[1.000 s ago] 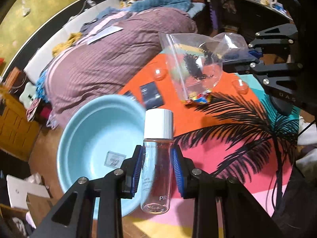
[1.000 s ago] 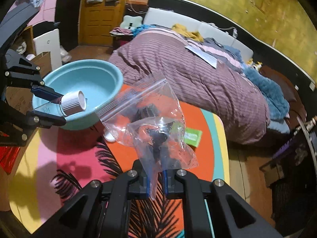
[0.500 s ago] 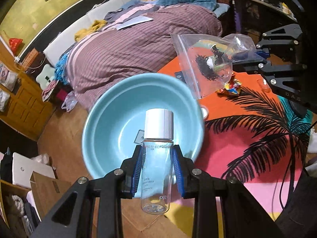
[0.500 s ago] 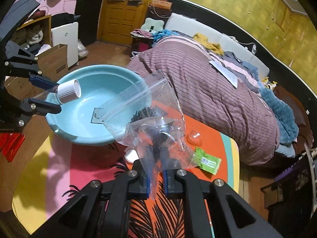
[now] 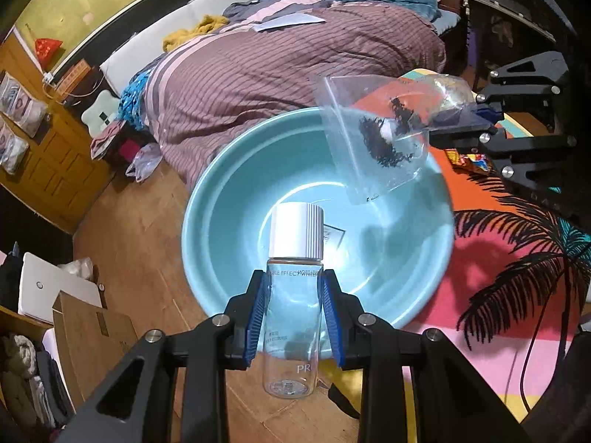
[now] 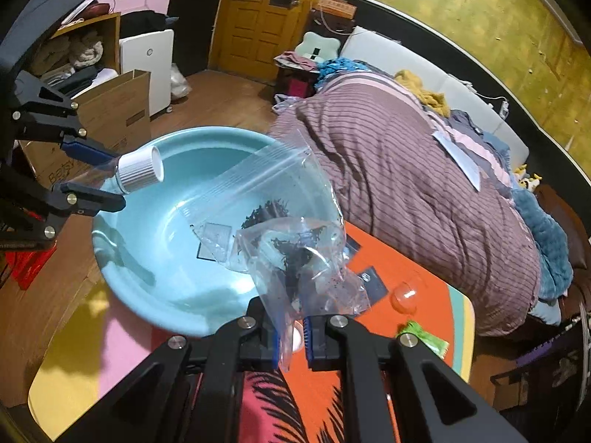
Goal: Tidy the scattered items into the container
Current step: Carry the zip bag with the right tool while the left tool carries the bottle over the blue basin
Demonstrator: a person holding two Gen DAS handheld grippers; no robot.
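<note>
My left gripper (image 5: 293, 317) is shut on a clear bottle with a white cap (image 5: 293, 288) and holds it over the near rim of the light blue basin (image 5: 229, 184). My right gripper (image 6: 290, 336) pinches a clear zip bag (image 6: 280, 221) with dark bits inside, hanging over the basin's (image 6: 140, 258) edge. In the right wrist view its jaws look slightly parted around the bag. A small card (image 5: 334, 236) lies on the basin's floor. The bag also shows in the left wrist view (image 5: 376, 140), and the bottle's cap in the right wrist view (image 6: 140, 170).
The basin sits on a colourful palm-print mat (image 5: 517, 258). On the mat lie a green packet (image 6: 424, 336), a dark sachet (image 6: 373, 280), a clear round lid (image 6: 404, 291) and a snack wrapper (image 5: 469, 158). A bed with a striped purple cover (image 6: 406, 184) stands behind. A cardboard box (image 6: 114, 107) stands left.
Both grippers have swung with their loads from above the mat to above the basin. The right gripper's jaws look a little wider apart around the bag than before.
</note>
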